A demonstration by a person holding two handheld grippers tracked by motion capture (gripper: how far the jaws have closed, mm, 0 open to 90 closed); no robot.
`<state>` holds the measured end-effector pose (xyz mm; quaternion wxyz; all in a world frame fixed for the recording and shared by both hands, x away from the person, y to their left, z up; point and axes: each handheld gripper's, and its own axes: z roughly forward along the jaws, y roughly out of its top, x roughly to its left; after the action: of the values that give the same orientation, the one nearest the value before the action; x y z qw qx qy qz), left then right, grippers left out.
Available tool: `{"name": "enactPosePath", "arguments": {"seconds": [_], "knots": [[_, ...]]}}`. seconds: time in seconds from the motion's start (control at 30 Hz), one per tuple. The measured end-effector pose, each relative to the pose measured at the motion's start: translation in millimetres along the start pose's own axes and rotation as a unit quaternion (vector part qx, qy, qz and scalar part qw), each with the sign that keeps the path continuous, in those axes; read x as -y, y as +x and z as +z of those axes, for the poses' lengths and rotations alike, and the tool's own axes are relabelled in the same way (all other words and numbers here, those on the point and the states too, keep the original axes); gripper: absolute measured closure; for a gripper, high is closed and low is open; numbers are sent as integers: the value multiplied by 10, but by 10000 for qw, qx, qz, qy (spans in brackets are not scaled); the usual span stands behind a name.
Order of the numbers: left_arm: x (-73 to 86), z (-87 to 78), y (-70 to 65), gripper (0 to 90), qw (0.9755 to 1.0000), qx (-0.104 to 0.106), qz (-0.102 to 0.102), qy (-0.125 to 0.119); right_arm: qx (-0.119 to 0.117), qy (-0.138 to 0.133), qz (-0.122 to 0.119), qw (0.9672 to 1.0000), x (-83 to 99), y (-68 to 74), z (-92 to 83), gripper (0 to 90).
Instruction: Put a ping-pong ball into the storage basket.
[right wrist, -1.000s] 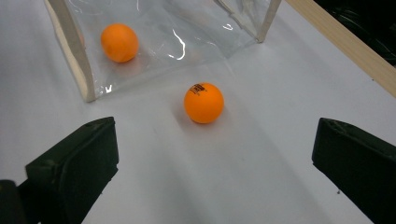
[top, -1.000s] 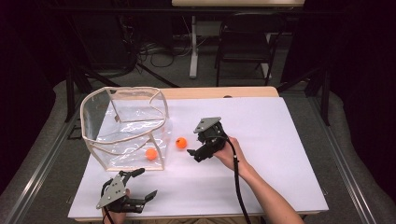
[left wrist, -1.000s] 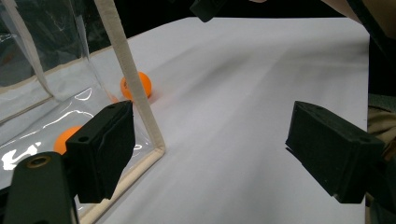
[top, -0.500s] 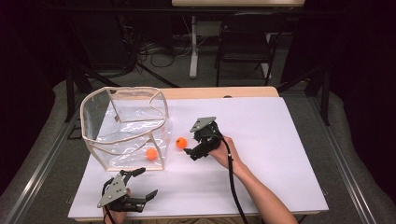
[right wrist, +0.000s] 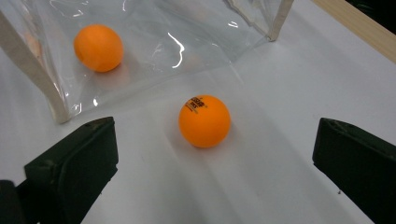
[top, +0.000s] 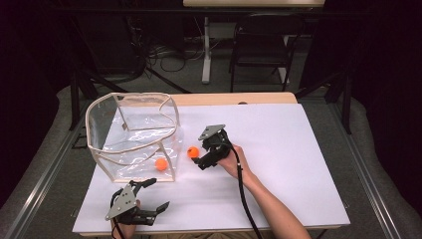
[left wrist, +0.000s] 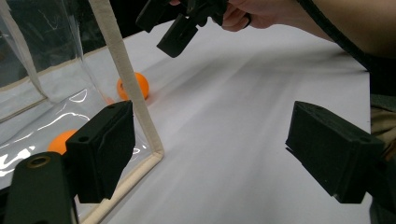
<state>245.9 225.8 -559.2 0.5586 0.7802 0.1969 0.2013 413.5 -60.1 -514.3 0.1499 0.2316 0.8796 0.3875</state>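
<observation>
1. High view: a white table top (top: 278, 149) carried a clear plastic bag with cream trim (top: 133, 134) standing open near its far left corner. One orange ping-pong ball (top: 160, 164) lay inside the bag at its near right corner; a second orange ball (top: 193, 152) sat on the bare surface just beside the bag's right side. The right gripper (top: 205, 158), held in the person's right hand (top: 230, 158), hung just right of that loose ball, its jaws spread apart. The left gripper (top: 152, 195) rested by the near edge toward the left corner, jaws wide and empty.

2. Left gripper view: its two black jaws stood far apart with nothing between them. The bag's trimmed corner (left wrist: 140, 116) rose just past the left jaw, with one ball (left wrist: 60, 141) behind the plastic and the other (left wrist: 134, 87) beyond the trim on the surface.

3. Right gripper view: the jaws gaped wide, apart from the printed orange ball (right wrist: 204, 121) that lay ahead between them. The bagged ball (right wrist: 98, 47) lay farther off behind the plastic.
</observation>
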Motion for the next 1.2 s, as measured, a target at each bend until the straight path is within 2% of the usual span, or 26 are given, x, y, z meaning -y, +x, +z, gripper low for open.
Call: {"name": "enactPosePath", "arguments": {"seconds": [0.17, 0.3, 0.43, 0.63, 0.83, 1.2], "knots": [[-5, 0, -2, 156, 10000, 11, -3, -5, -51, -3, 63, 10000, -27, -19, 47, 0], [-5, -1, -3, 156, 10000, 12, 8, -8, 55, 54, -18, 10000, -41, -10, 110, 0], [-5, -2, 0, 156, 10000, 8, -4, -16, 21, 80, -30, 10000, -32, -3, 176, 0], [-10, 16, 8, 156, 10000, 31, 26, 1, -126, -16, 120, 9998, 7, -9, 231, 0], [-15, 37, 11, 156, 10000, 74, 44, 8, -149, -71, 198, 9997, 51, -6, 293, 0], [-22, 30, 9, 156, 10000, 77, 57, 7, -98, -103, 136, 9998, 74, 41, 378, 0]]}}
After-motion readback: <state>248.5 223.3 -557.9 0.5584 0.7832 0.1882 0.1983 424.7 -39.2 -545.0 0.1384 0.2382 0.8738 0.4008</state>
